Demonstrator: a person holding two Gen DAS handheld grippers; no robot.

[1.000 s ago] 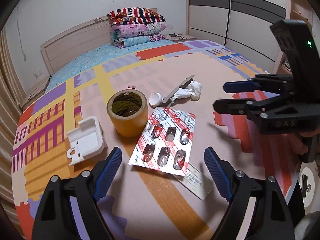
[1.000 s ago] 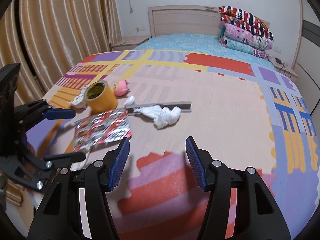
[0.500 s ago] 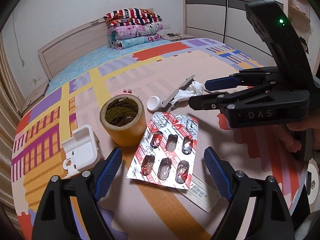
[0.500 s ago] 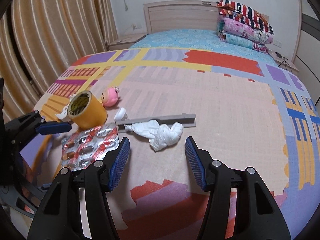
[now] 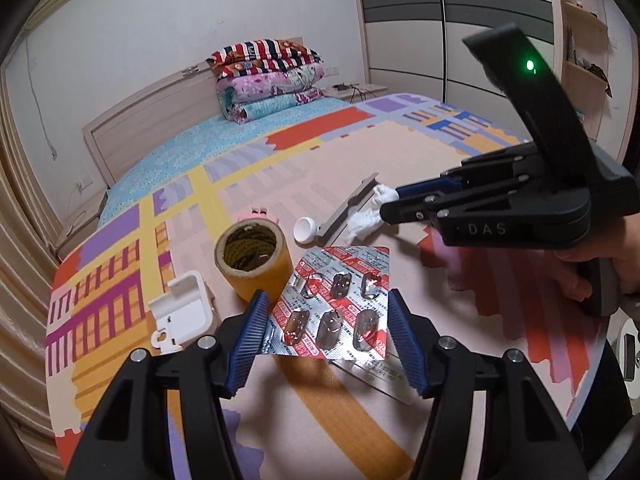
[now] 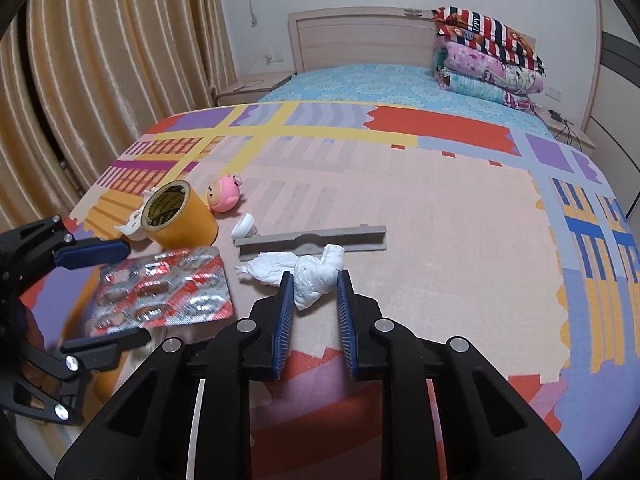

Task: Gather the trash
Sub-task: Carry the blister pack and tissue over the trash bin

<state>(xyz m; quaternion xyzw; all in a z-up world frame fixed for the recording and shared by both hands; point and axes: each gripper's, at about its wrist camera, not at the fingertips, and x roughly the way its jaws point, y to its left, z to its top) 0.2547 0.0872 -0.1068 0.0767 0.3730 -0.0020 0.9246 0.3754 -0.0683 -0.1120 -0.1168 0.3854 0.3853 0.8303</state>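
A red and silver blister pack [image 5: 335, 312] lies on the patterned mat between the fingers of my left gripper [image 5: 327, 318], which is open and narrowed around its near end; it also shows in the right wrist view [image 6: 164, 288]. A crumpled white tissue [image 6: 308, 270] lies in front of a grey plastic strip [image 6: 312, 240]. My right gripper [image 6: 312, 292] is part closed with its fingers on either side of the tissue's near end, a small gap still showing. In the left wrist view the right gripper's [image 5: 394, 204] tips meet the tissue [image 5: 368, 220].
A yellow tape roll [image 5: 254, 260], a white plastic clip [image 5: 182, 310], a white bottle cap [image 5: 305, 230], a pink toy [image 6: 225, 196] and a flat paper strip [image 5: 376, 374] lie on the mat. Folded blankets [image 6: 488, 64] sit on the bed behind.
Both grippers have moved forward and narrowed: the left one around the blister pack, the right one around the tissue.
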